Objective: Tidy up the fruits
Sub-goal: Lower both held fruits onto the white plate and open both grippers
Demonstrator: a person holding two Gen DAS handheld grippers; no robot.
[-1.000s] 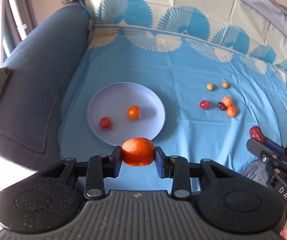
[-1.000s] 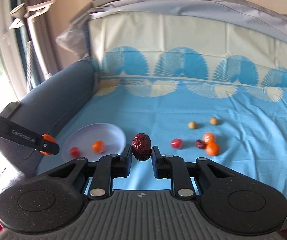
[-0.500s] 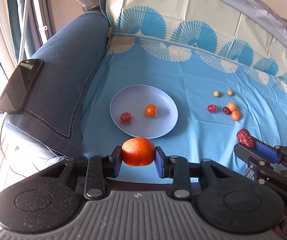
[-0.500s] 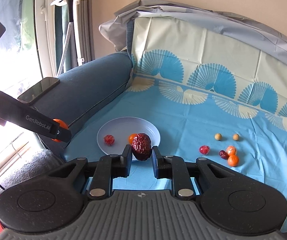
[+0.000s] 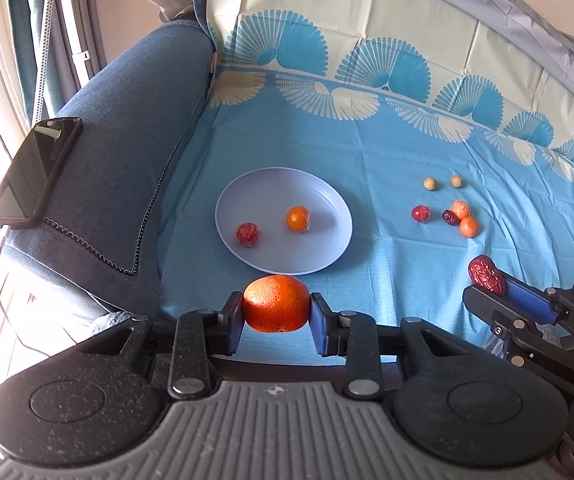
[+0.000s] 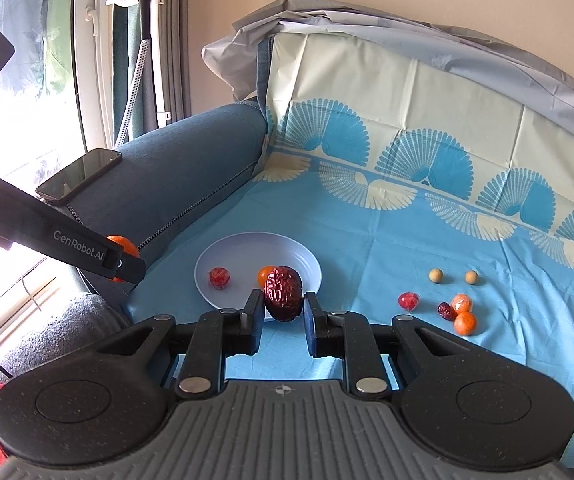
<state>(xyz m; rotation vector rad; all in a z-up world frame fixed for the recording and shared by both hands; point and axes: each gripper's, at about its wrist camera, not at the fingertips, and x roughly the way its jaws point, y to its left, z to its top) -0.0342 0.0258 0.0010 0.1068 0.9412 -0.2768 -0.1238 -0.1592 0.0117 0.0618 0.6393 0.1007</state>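
My left gripper (image 5: pixel 277 312) is shut on an orange tangerine (image 5: pixel 275 303), held just in front of the near rim of the pale purple plate (image 5: pixel 271 248). A small orange (image 5: pixel 298 218) and a red fruit (image 5: pixel 247 233) lie on that plate. My right gripper (image 6: pixel 283 312) is shut on a dark red wrinkled date (image 6: pixel 283 293), held above the near edge of the plate (image 6: pixel 227 258). In the left wrist view the date (image 5: pixel 487 274) shows at the right gripper's tip, right of the plate. Several loose fruits (image 5: pixel 461 218) lie on the blue cloth to the right.
The blue patterned cloth (image 5: pixel 367 152) covers the sofa seat and back. A dark phone (image 5: pixel 33 172) lies on the blue armrest (image 5: pixel 127 160) left of the plate. Two small tan balls (image 6: pixel 453 276) sit behind the loose fruits. A window and a steamer stand are at far left.
Both grippers have drawn back from the plate with their fruits still held, so more of the armrest, phone and window shows. Little moved in the last half second.
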